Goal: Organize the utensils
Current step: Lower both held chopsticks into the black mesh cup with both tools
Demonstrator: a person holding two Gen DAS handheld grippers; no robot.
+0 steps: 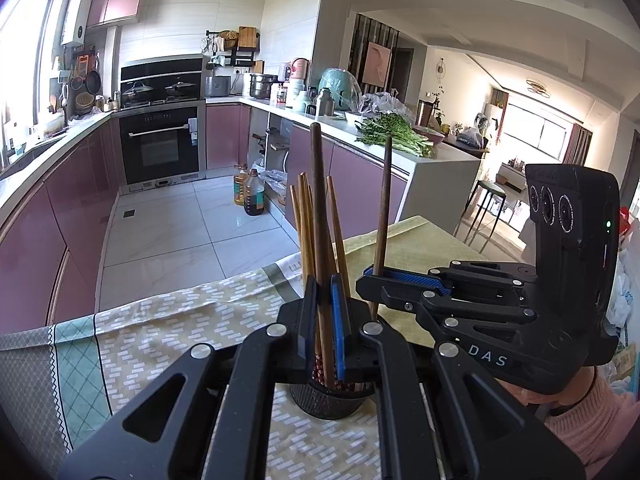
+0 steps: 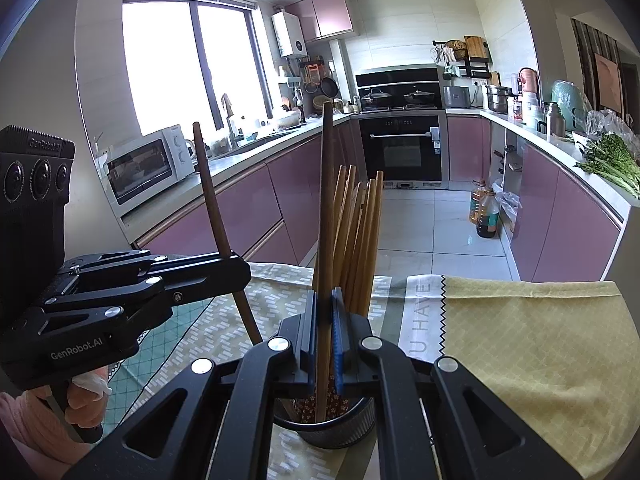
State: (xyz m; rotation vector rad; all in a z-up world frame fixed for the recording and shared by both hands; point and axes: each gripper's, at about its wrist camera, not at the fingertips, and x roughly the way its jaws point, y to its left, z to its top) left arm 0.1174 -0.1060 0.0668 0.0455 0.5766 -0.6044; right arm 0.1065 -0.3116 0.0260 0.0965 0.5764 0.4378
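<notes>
Left gripper (image 1: 324, 300): nearest the lens, clenched on a dark stick (image 1: 318, 200), blue pads tight on the shaft about a third of the way up. Right gripper (image 2: 326, 308): likewise clenched, on a second dark stick (image 2: 326, 200). Both come in from the near edge of the table, left one on the left, right one just beside it, tips close but apart. Mesh cup (image 1: 320, 406) stands on the patterned cloth (image 1: 160, 320), directly under both sets of jaws, already holding a fan of pale chopsticks (image 1: 306, 216) that lean toward the far side. Key relation: each dark stick has its long axis near upright, lower end toward the cup mouth. Right stick runs almost plumb and appears to pass inside the rim. Left stick leans, top tilted to the left and away from the cup; from the right its lower end is hidden behind the right gripper, while from the left it seems to enter among the pale ones. Judgement: placing step almost done. Cup lies straight below, so what remains is a short drop along each stick's own axis and a release. Left stick wants righting first, or it may catch the rim.
</notes>
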